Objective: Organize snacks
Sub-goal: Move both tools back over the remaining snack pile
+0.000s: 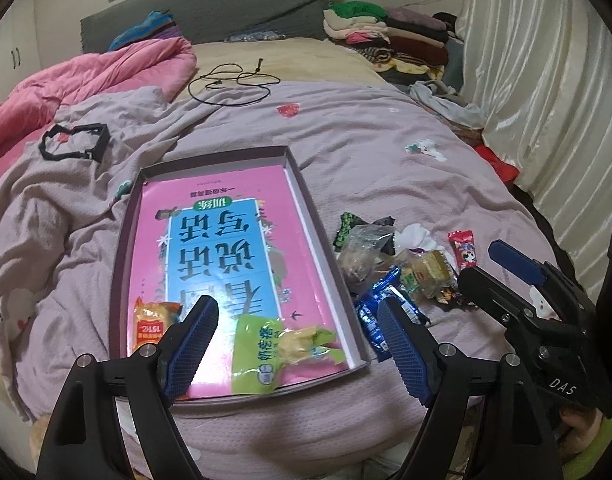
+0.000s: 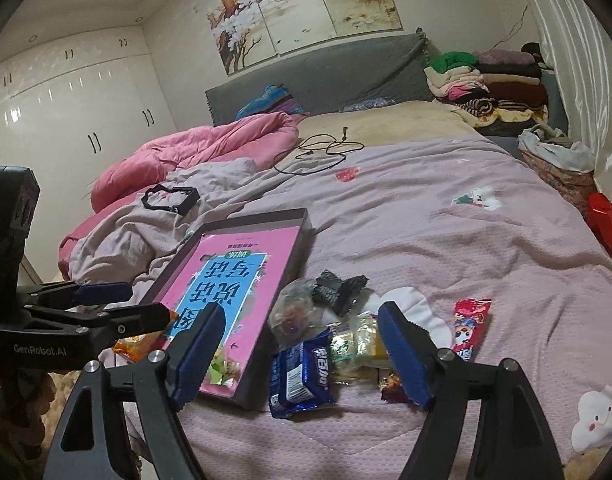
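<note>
both the left gripper and right gripper hang released, holding nothing. the loose snack pile lies just beside the shallow box, on its right; a green packet and orange packet lie inside the box.

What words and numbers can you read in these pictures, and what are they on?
"DAS": on the right tongs, on the black body.
"GenRobot.AI": on the left tongs, on the black body.
"157": orange snack packet, seen upside down.
Pink book: big Chinese title, upside down.
Green packet, blue packet: print too blurred to read.
</note>
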The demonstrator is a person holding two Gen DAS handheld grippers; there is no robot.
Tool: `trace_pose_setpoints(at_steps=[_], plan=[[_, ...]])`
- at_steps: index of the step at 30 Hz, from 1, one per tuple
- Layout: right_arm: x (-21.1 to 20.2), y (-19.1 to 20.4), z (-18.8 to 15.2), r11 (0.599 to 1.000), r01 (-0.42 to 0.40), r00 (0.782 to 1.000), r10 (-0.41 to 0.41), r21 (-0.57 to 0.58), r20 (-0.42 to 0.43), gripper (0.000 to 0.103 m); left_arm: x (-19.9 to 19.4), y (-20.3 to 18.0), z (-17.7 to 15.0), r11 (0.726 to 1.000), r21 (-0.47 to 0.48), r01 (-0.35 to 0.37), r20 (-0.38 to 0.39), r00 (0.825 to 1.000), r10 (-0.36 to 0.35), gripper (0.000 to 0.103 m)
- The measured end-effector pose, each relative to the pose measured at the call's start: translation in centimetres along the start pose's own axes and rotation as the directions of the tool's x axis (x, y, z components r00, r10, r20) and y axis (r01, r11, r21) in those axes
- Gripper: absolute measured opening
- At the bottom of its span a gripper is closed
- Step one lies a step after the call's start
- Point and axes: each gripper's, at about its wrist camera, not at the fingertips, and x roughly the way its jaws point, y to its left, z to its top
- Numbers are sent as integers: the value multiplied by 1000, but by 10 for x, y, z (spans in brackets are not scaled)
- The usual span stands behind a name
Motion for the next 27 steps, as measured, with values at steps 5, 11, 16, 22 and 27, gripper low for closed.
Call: trace_pose_setpoints(at_steps=[5, 11, 16, 22, 27], plan=[[-1, -9, 0, 1000, 14, 1000, -14, 24, 0, 78, 1, -10, 4, 1000, 22, 11, 2, 1000, -11, 83], [-6, -19, 1, 998, 37, 999, -37, 42, 17, 78, 6, -20, 9, 999, 41, 23, -2, 1000, -23, 83], [-9, -26, 2, 997, 50, 998, -51, 52, 26, 78, 10, -27, 13, 998, 57, 31, -5, 1000, -31, 83], [-10, -35, 3, 996, 72, 997, -74, 55, 29, 79, 18, -37, 17, 996, 86, 38, -14, 999, -37, 83], [-7, -43, 1, 994, 87, 996, -88, 60, 14, 79, 25, -45, 21, 993, 107, 45, -16, 999, -43, 83]])
